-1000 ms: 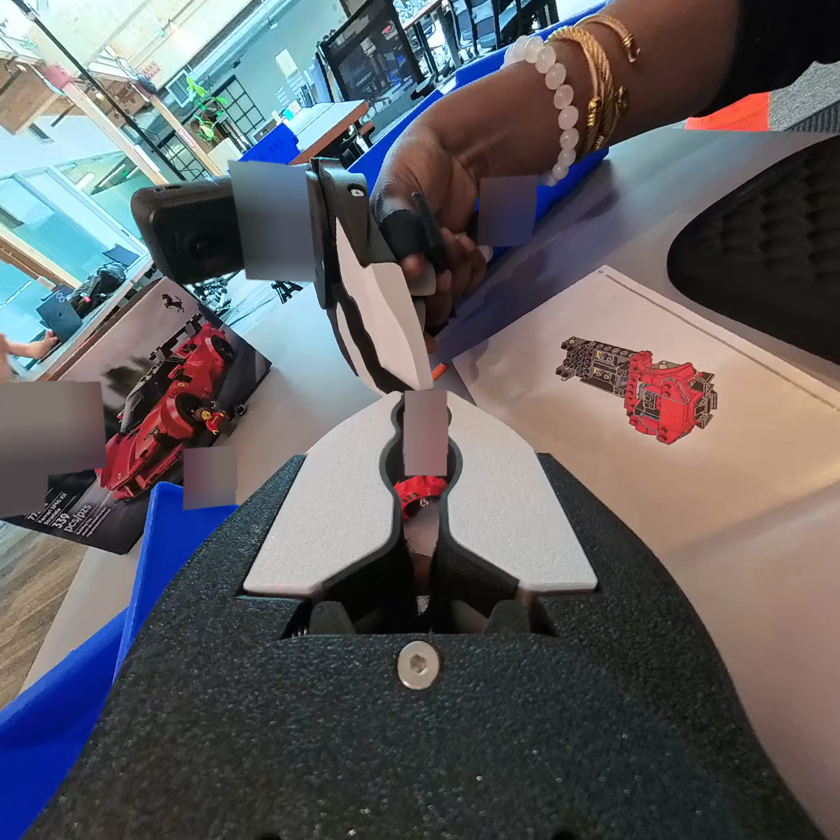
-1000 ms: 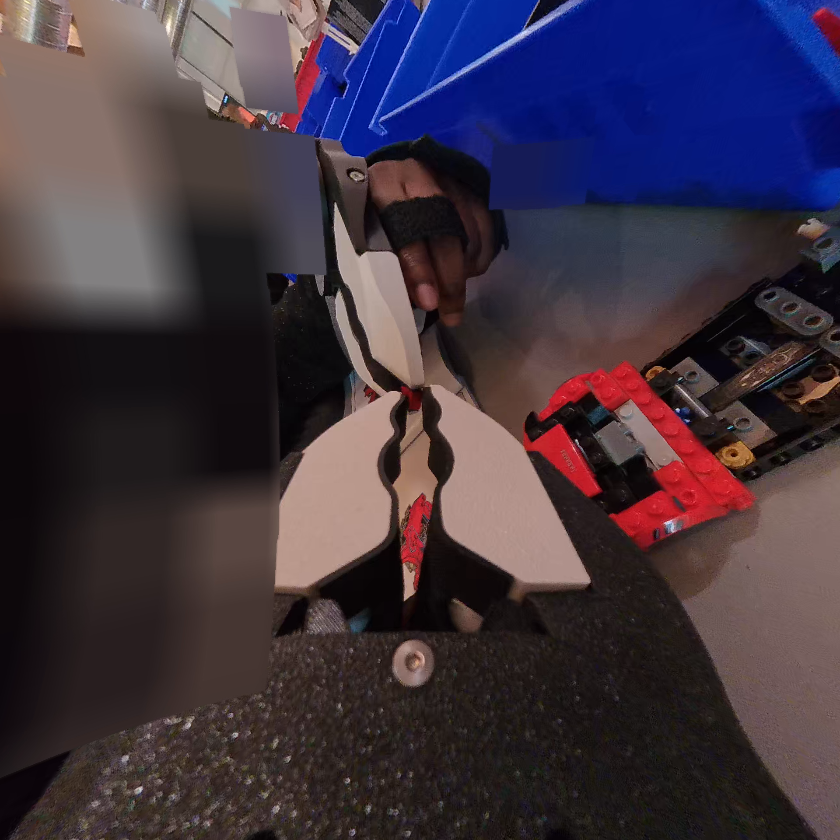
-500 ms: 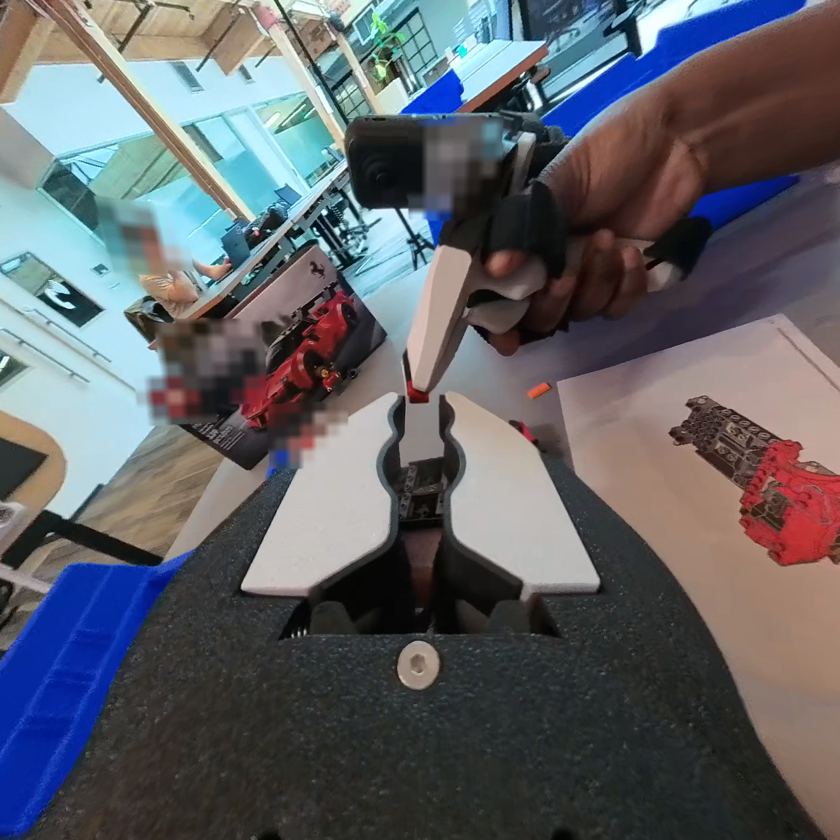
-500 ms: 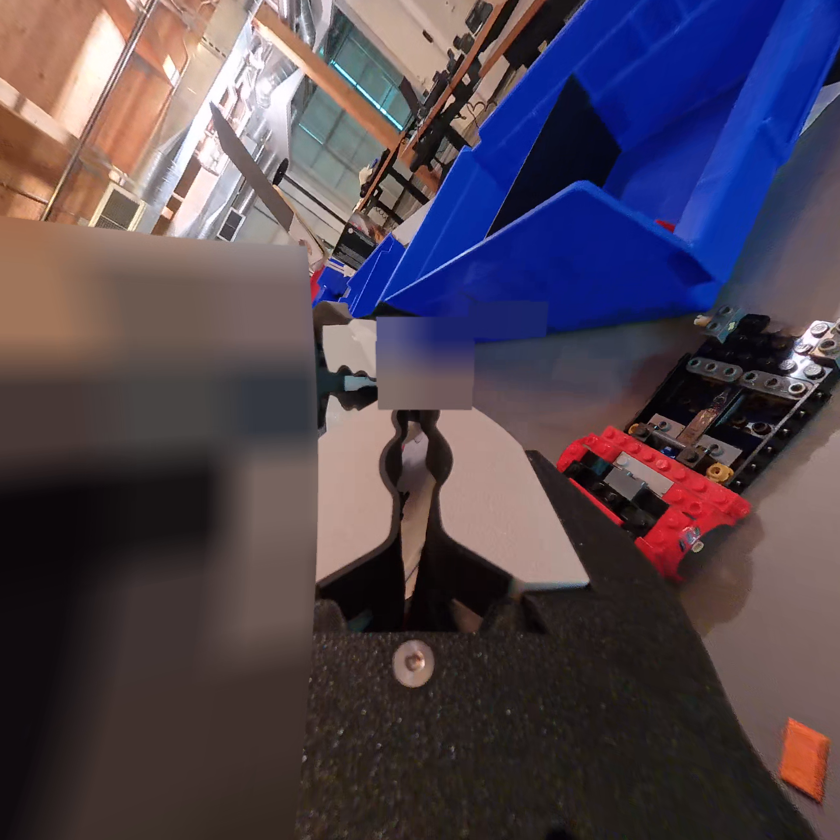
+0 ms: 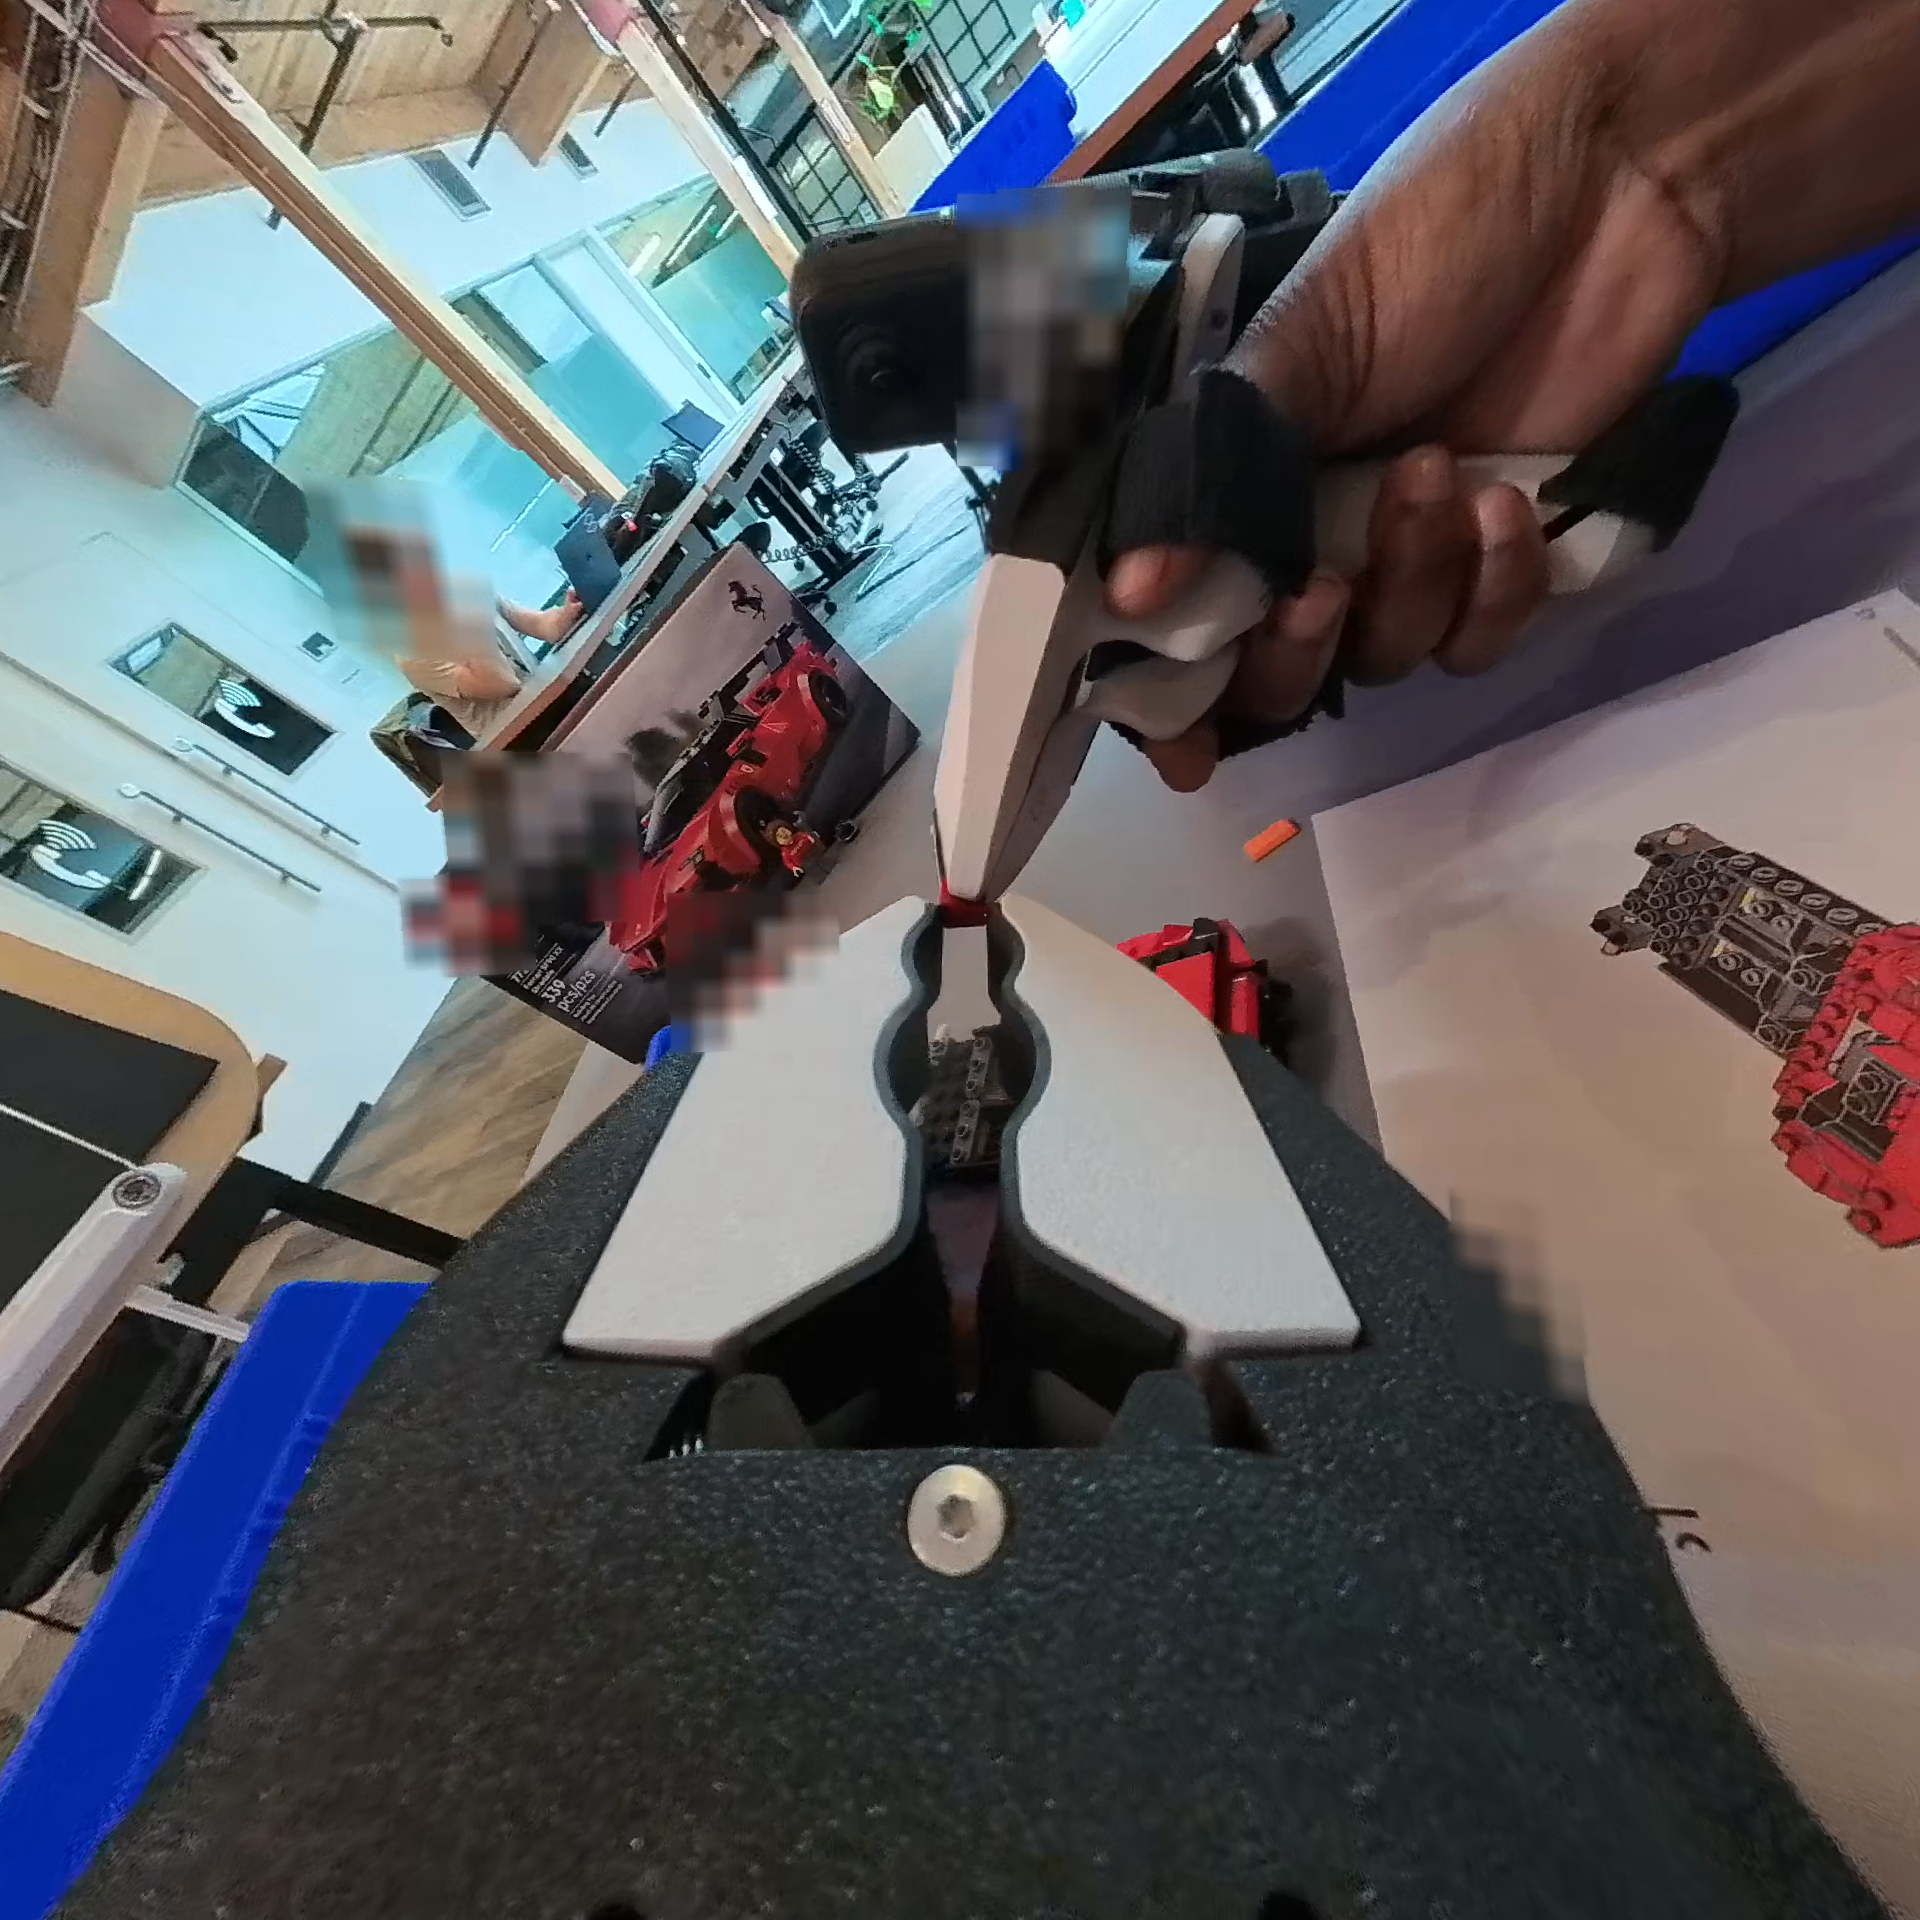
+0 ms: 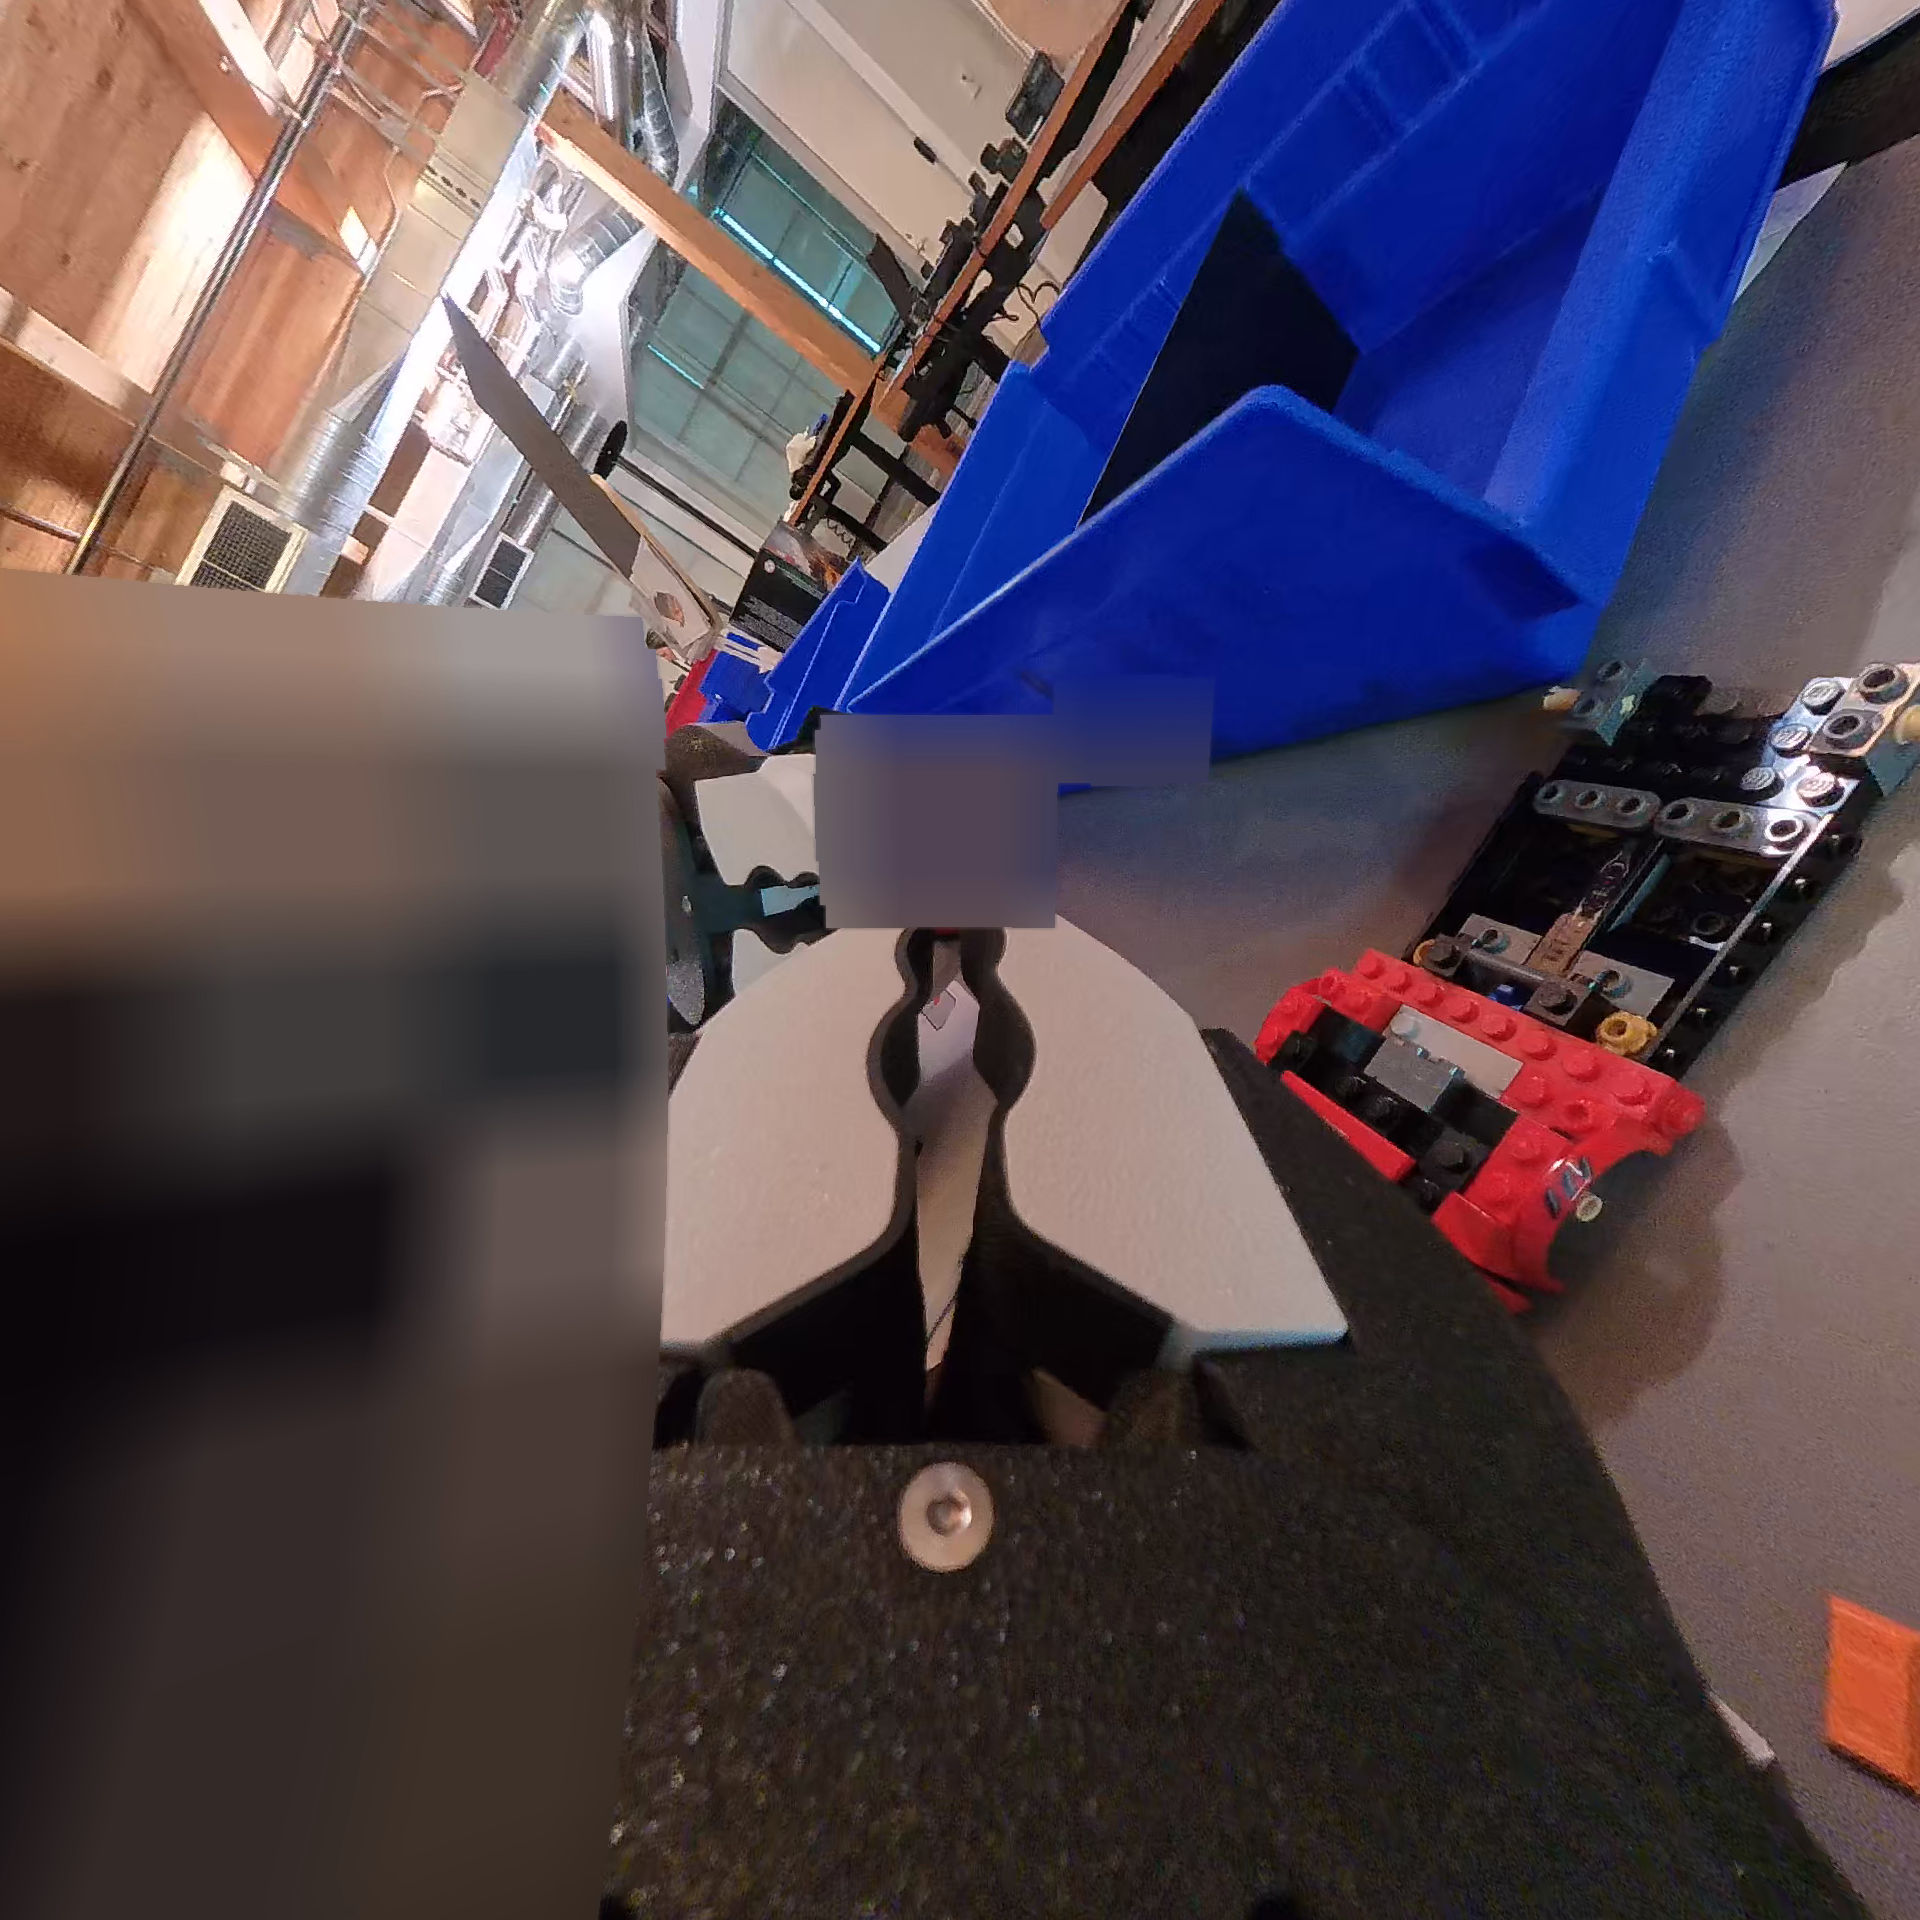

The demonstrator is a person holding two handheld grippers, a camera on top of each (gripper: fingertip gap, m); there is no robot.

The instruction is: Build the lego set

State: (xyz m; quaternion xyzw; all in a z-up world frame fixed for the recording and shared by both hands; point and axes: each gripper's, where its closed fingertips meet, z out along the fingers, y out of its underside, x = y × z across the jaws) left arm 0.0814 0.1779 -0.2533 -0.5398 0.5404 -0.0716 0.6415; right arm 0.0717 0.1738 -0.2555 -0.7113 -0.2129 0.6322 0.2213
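A small red lego piece [image 5: 961, 912] sits between the tips of my left gripper [image 5: 961, 920], whose fingers are closed onto it. My right gripper [image 5: 971, 883], held by a person's hand [image 5: 1455, 364], comes down from above and meets the same piece tip to tip, its fingers together. In the right wrist view my right gripper [image 6: 951, 940] is narrow at the tips, and a blur patch hides the piece. The partly built red and black car [image 6: 1507, 1091] lies on the grey table to the right. It also shows behind my left fingers [image 5: 1195, 966].
A white instruction sheet [image 5: 1558, 1195] with a picture of the model lies at the right. The set's box [image 5: 748, 748] stands at the back left. A loose orange piece [image 5: 1270, 836] lies on the table. Blue bins [image 6: 1351, 520] stand behind the car, and another bin [image 5: 208, 1455] is at the left. The grippers are tip to tip, or close to it.
Both grippers have tilted and turned while staying tip to tip at the red piece. The right gripper now points down onto the left tips from above right. The car has moved right in the right view.
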